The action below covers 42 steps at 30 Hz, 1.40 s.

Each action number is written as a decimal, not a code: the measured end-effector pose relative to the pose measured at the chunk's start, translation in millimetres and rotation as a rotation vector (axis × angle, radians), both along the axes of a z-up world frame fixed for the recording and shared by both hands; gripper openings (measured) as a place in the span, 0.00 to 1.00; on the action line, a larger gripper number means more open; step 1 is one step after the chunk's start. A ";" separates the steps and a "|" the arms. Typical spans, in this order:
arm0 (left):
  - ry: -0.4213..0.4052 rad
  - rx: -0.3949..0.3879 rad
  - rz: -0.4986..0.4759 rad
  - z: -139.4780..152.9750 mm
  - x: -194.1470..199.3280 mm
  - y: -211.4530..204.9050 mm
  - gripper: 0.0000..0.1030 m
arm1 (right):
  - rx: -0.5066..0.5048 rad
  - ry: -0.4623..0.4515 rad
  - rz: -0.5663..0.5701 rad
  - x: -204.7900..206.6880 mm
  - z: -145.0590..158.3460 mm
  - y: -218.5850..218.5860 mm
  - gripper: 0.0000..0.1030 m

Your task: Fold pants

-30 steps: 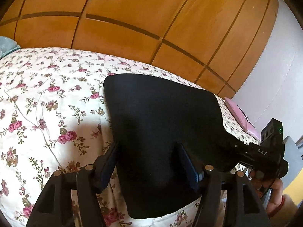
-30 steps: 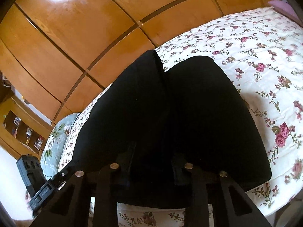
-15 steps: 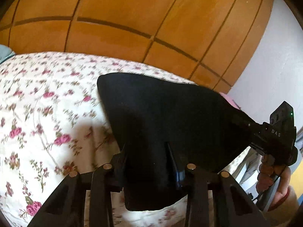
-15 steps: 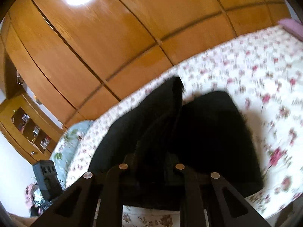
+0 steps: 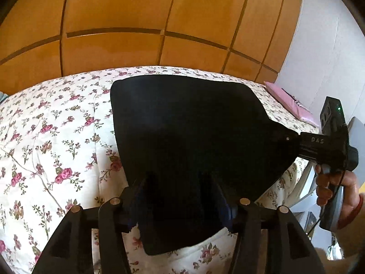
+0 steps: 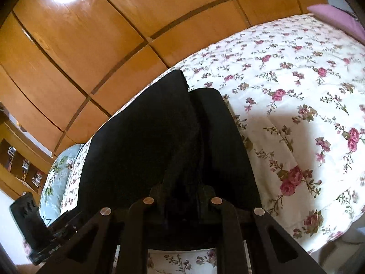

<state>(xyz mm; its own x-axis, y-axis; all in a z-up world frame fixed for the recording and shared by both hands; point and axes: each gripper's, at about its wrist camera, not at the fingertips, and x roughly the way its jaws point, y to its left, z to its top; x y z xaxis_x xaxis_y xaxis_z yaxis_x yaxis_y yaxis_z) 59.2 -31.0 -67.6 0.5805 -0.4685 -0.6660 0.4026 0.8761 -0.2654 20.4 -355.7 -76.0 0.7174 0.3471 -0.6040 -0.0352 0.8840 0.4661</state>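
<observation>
Lying between both grippers' jaws, black pants.

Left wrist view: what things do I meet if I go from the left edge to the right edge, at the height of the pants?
Floral bedspread → black pants → right tool clamped on the pants' edge → the hand holding it.

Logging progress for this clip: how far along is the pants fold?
Partly done: the black pants already lie doubled on the floral bedspread. In hand: the right gripper pinches one near corner, while the left gripper is opening around the other. Left: releasing and smoothing.
</observation>
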 end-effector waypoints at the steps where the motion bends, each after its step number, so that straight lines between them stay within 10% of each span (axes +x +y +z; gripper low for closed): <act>1: 0.014 -0.017 0.004 1.0 -0.2 4.0 0.55 | -0.017 0.000 0.007 0.1 2.0 1.9 0.17; 7: -0.050 -0.074 0.061 32.9 4.7 27.8 0.55 | -0.087 -0.054 -0.047 -10.6 30.0 -5.2 0.24; 15: -0.037 0.072 0.009 49.4 60.2 -14.3 0.55 | -0.235 -0.167 0.044 10.6 86.8 31.8 0.24; 27: 0.009 0.207 0.063 15.2 92.4 -54.1 0.54 | -0.450 -0.028 0.109 82.8 42.5 65.7 0.17; 42: 0.013 0.246 0.064 -4.4 105.9 -65.2 0.55 | -0.368 -0.018 0.038 100.4 18.9 40.3 0.00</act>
